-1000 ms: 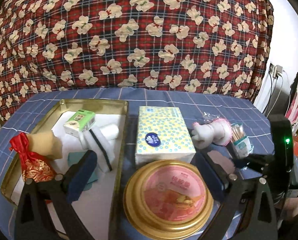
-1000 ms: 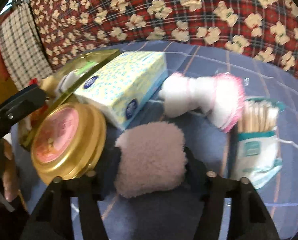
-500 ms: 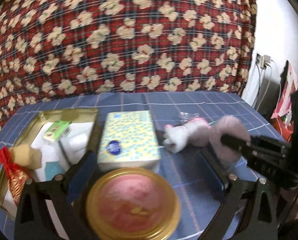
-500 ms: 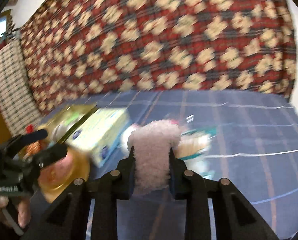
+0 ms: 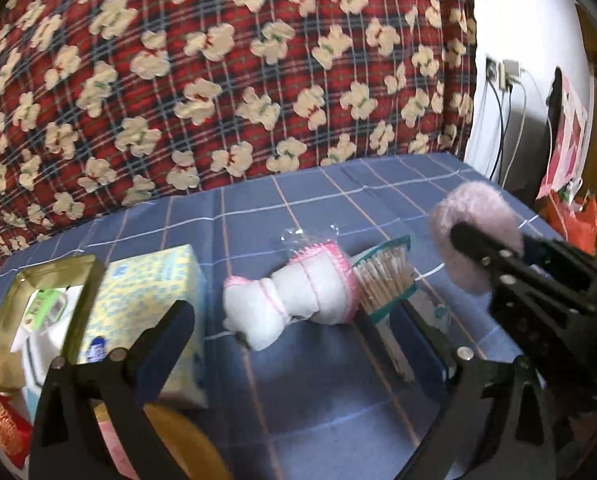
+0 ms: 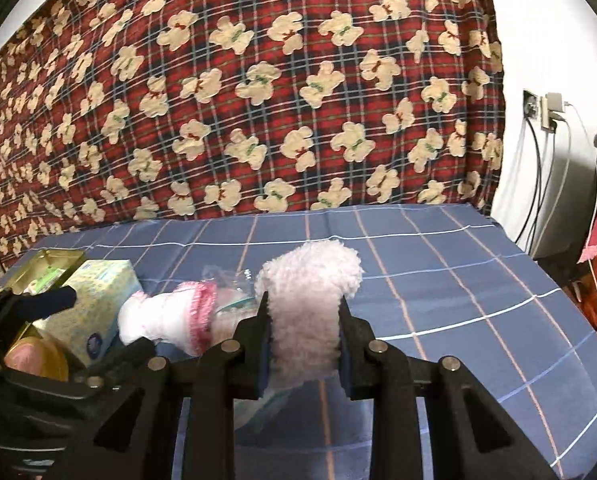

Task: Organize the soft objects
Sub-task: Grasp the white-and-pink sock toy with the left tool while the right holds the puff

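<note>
Right wrist view: right gripper (image 6: pixel 302 344) pinching the pink fluffy pad (image 6: pixel 308 304), lifted clear of the blue cloth (image 6: pixel 458 280), probably to carry it to the gold tray (image 5: pixel 80 280). Left gripper (image 5: pixel 298 344) spread, empty, facing the white rolled towel (image 5: pixel 294 300).

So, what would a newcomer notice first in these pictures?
First, the fluffy pink puff, squeezed between the right gripper fingers and lifted above the blue checked cloth. Next, the red plaid bear blanket filling the background. The white-and-pink rolled towel lies beside the tissue box.
</note>
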